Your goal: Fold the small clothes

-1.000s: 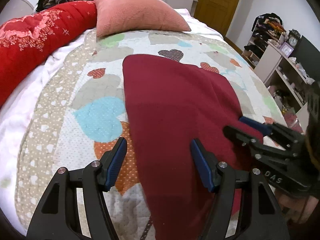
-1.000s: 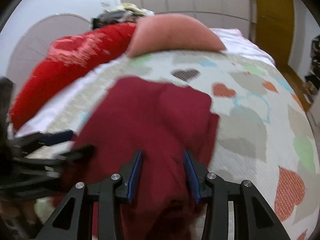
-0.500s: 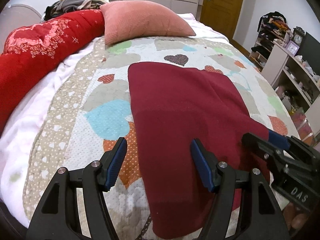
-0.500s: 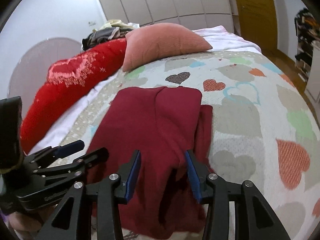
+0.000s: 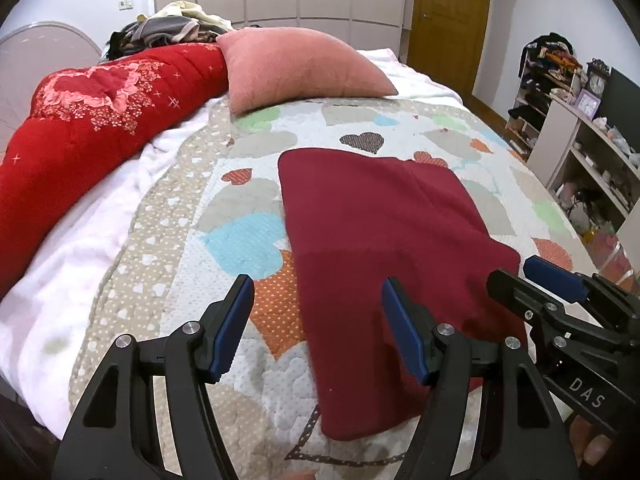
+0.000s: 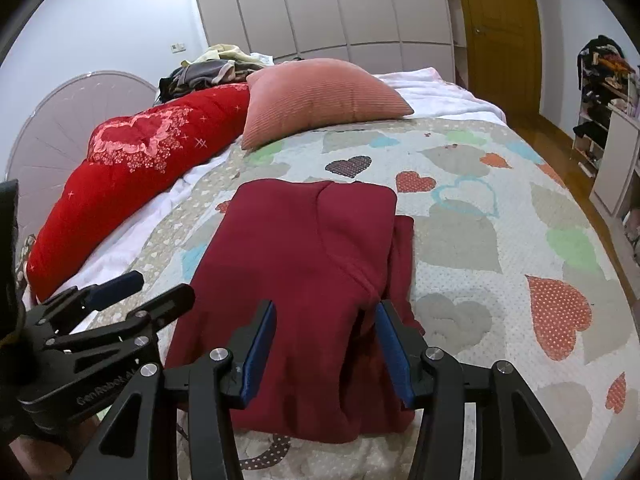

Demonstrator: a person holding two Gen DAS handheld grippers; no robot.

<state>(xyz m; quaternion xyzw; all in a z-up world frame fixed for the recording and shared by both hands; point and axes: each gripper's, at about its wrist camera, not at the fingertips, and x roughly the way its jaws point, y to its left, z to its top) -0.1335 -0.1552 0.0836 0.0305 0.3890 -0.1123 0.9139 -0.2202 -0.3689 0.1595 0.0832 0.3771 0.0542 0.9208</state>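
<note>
A dark red garment (image 5: 380, 232) lies folded flat on the heart-patterned quilt (image 5: 248, 240); it also shows in the right wrist view (image 6: 312, 264), with a folded layer on top and an edge sticking out on its right. My left gripper (image 5: 318, 328) is open and empty above the garment's near left edge. My right gripper (image 6: 326, 352) is open and empty above the garment's near end. Each gripper shows in the other's view: the right one (image 5: 536, 280), the left one (image 6: 136, 292).
A pink cushion (image 5: 300, 68) and a red quilted bolster (image 5: 100, 120) lie at the far side of the bed, with a clothes pile (image 5: 176, 28) behind. Shelves (image 5: 580, 128) stand to the right. A wooden door (image 5: 452, 16) is at the back.
Both grippers have pulled back and up from the garment. The right gripper's jaws have opened wider. The garment has stayed flat on the quilt.
</note>
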